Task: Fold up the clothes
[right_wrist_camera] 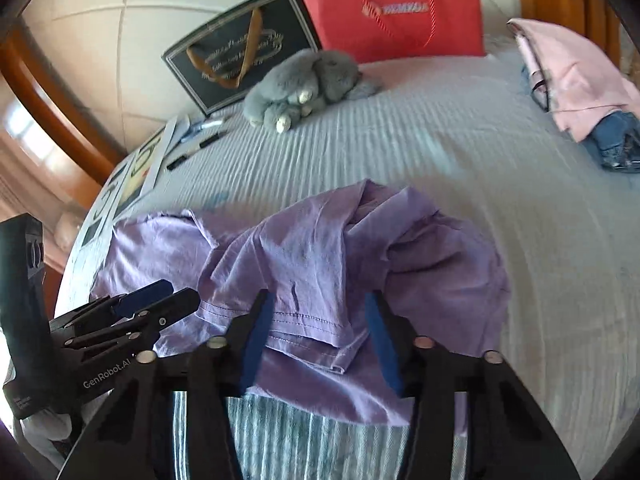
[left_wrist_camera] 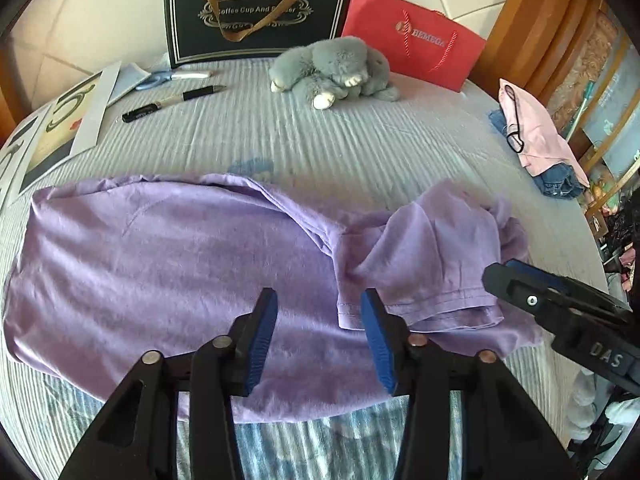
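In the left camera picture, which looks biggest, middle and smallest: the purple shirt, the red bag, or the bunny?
1. Purple shirt, far the biggest, though it is also nearest the camera.
2. Red bag.
3. Bunny, only a little smaller-looking than the bag, which stands partly hidden behind it.

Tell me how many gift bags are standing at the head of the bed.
2. The black gift bag with the brown ribbon handle stands behind the grey plush bunny, and the red gift bag leans just to its right. Nothing suggests another hidden one.

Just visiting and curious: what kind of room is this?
Probably a bedroom: a striped bedspread against a padded headboard, with a purple T-shirt being folded and a grey plush toy.
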A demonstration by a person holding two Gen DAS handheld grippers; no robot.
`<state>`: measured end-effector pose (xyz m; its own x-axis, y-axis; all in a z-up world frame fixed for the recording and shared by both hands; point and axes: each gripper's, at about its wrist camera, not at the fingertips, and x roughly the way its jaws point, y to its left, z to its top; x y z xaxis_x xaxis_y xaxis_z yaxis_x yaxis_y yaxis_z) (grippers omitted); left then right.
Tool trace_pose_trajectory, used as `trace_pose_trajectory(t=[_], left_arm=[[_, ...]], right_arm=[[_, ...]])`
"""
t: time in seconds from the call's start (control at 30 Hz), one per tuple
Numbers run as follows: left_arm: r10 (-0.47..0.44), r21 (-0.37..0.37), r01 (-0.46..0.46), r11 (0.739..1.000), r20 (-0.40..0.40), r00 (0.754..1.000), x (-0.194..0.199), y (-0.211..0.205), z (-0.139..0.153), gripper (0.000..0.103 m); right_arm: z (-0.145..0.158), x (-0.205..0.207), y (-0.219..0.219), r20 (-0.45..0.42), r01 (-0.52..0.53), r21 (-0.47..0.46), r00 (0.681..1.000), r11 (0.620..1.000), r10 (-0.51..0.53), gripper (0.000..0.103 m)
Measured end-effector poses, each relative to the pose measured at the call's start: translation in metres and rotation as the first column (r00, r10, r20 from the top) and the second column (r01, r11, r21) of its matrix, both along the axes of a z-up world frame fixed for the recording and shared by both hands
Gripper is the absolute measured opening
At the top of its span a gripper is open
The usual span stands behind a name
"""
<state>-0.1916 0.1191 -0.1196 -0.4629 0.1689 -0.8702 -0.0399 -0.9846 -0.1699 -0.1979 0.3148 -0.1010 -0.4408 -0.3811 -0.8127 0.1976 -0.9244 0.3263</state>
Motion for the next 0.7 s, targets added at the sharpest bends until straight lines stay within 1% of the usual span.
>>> trace_pose_trajectory(t=[0.03,0.1,0.2,0.23,0.27,0.3,0.37,0.5,0.53,0.6,0.67,0.7], left_arm=[[-0.003,0.006,0.003,1.0,0.005,1.0,-0.001,0.001,-0.002,0.032],[-0.009,0.013,0.009,1.0,0.017,1.0,-0.005,0.004,-0.007,0.027],[-0.027,0.038,0.026,0.999,0.029,0.999,-0.011,0.01,-0.01,0.02],[-0.035,0.042,0.034,0.999,0.034,0.999,-0.013,0.011,-0.011,0.012],[-0.045,0.04,0.044,0.998,0.032,0.998,-0.014,0.014,-0.009,0.001],[-0.053,0.038,0.052,0.998,0.018,0.998,-0.013,0.016,-0.004,0.001],[-0.072,0.041,0.072,0.997,-0.015,0.997,-0.01,0.018,0.009,0.001],[-0.11,0.058,0.113,0.992,-0.062,0.992,0.002,0.017,0.033,0.001],[-0.122,0.051,0.125,0.991,-0.06,0.991,0.006,0.017,0.034,0.001],[-0.132,0.042,0.134,0.99,-0.033,0.991,0.01,0.017,0.027,0.001],[-0.128,0.022,0.128,0.992,0.017,0.992,0.009,0.017,0.011,0.001],[-0.121,0.017,0.12,0.993,0.039,0.992,0.009,0.017,0.003,0.001]], right_arm=[[-0.004,-0.003,-0.001,0.013,-0.005,-0.001,1.0,1.0,0.005,0.033],[-0.009,-0.008,-0.002,0.029,-0.025,-0.019,0.999,0.999,0.026,0.033],[-0.012,-0.014,-0.008,0.039,-0.058,-0.012,0.998,0.998,0.059,0.029],[-0.013,-0.017,-0.01,0.046,-0.066,-0.007,0.997,0.998,0.066,0.019],[-0.014,-0.019,-0.012,0.051,-0.072,-0.003,0.996,0.997,0.072,0.013],[-0.008,-0.017,-0.009,0.038,-0.064,-0.011,0.997,0.998,0.065,0.011],[0.004,-0.014,-0.003,0.012,-0.049,-0.029,0.999,0.998,0.05,0.01],[0.037,0.008,0.015,-0.037,-0.046,-0.087,0.998,0.995,0.043,0.009],[0.041,0.014,0.018,-0.034,-0.051,-0.096,0.998,0.994,0.048,0.009],[0.038,0.022,0.021,-0.018,-0.048,-0.078,0.999,0.996,0.047,0.009],[0.029,0.026,0.024,0.0,-0.033,-0.047,0.999,0.998,0.033,0.009],[0.025,0.025,0.025,0.003,-0.022,-0.051,1.0,0.998,0.022,0.009]])
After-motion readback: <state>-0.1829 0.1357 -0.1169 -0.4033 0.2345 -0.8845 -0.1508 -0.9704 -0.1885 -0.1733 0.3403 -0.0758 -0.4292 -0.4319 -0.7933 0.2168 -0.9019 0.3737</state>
